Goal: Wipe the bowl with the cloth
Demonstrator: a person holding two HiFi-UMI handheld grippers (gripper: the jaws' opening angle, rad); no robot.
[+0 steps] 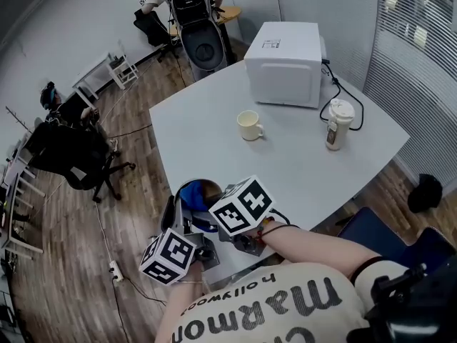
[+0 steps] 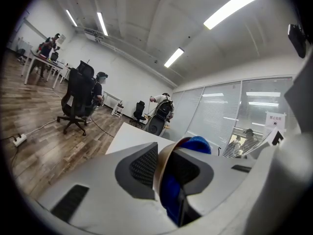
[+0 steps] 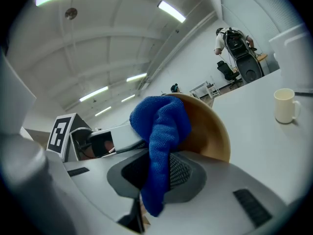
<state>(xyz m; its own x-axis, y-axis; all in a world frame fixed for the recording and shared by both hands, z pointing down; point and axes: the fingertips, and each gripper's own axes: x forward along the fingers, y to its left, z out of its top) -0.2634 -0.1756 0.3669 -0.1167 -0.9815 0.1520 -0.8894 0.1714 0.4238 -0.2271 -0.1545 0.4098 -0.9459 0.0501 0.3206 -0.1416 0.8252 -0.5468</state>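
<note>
A tan bowl [image 1: 190,189] is tipped on its side at the near edge of the white table [image 1: 300,170]. In the left gripper view its rim [image 2: 158,169] stands between the pads of my left gripper [image 2: 165,174], which is shut on the bowl's wall. My right gripper [image 3: 156,176] is shut on a blue cloth [image 3: 161,129], bunched against the inside of the bowl [image 3: 211,131]. A bit of the cloth [image 2: 198,144] shows past the rim. In the head view both grippers' marker cubes sit below the bowl, the left gripper [image 1: 183,220] beside the right gripper [image 1: 208,210].
A cream mug [image 1: 249,126] stands mid-table. At the far side are a white boxy appliance [image 1: 285,63], a lidded cup [image 1: 338,123] and a black cable [image 1: 335,98]. A black office chair [image 1: 75,156] is on the floor at the left, a blue seat [image 1: 375,231] at the right.
</note>
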